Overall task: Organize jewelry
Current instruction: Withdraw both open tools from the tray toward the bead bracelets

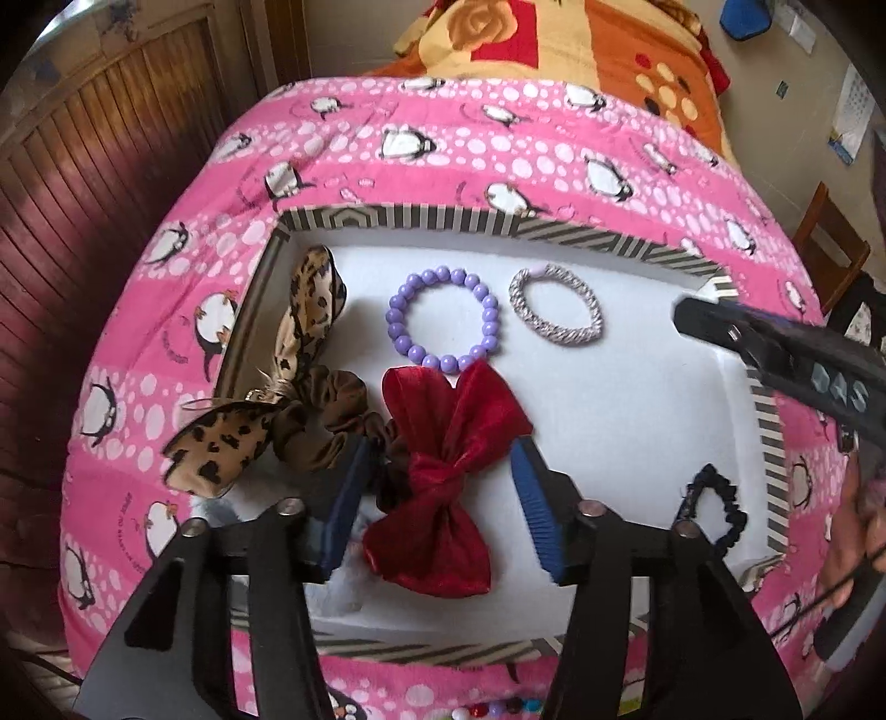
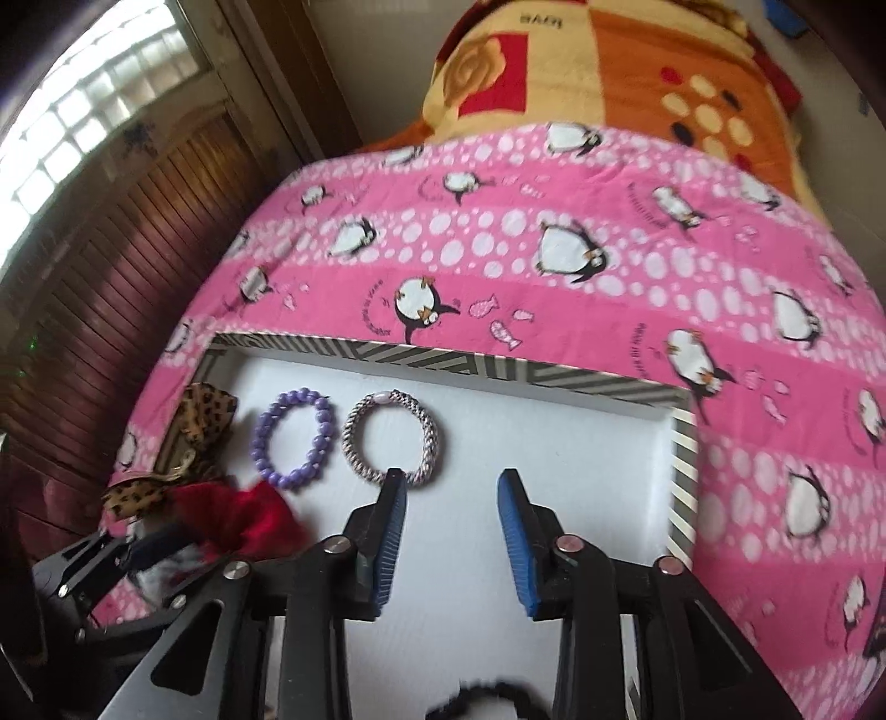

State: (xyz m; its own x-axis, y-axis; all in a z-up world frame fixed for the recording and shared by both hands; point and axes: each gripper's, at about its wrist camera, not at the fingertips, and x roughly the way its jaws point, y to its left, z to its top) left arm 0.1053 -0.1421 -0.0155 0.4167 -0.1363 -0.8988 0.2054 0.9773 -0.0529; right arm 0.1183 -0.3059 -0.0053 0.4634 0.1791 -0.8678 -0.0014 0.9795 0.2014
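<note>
A white-lined tray (image 1: 581, 230) with a striped rim lies on the pink penguin bedspread. In it are a purple bead bracelet (image 1: 443, 315), a silver braided bracelet (image 1: 556, 304), a leopard-print scrunchie bow (image 1: 288, 387), a red velvet bow (image 1: 448, 487) and a dark blue scrunchie (image 1: 714, 509). My left gripper (image 1: 443, 498) is open, its blue pads on either side of the red bow. My right gripper (image 2: 451, 526) is open and empty over the tray's white floor, just in front of the silver bracelet (image 2: 387, 437). The purple bracelet (image 2: 293, 443) lies to its left.
The pink bedspread (image 2: 554, 266) surrounds the tray (image 2: 684, 476). A folded orange blanket (image 1: 581, 44) lies at the far end. A wooden door (image 1: 83, 166) is at left. Small coloured beads (image 1: 498, 709) sit near the front edge. The right gripper's body (image 1: 775, 354) reaches in from the right.
</note>
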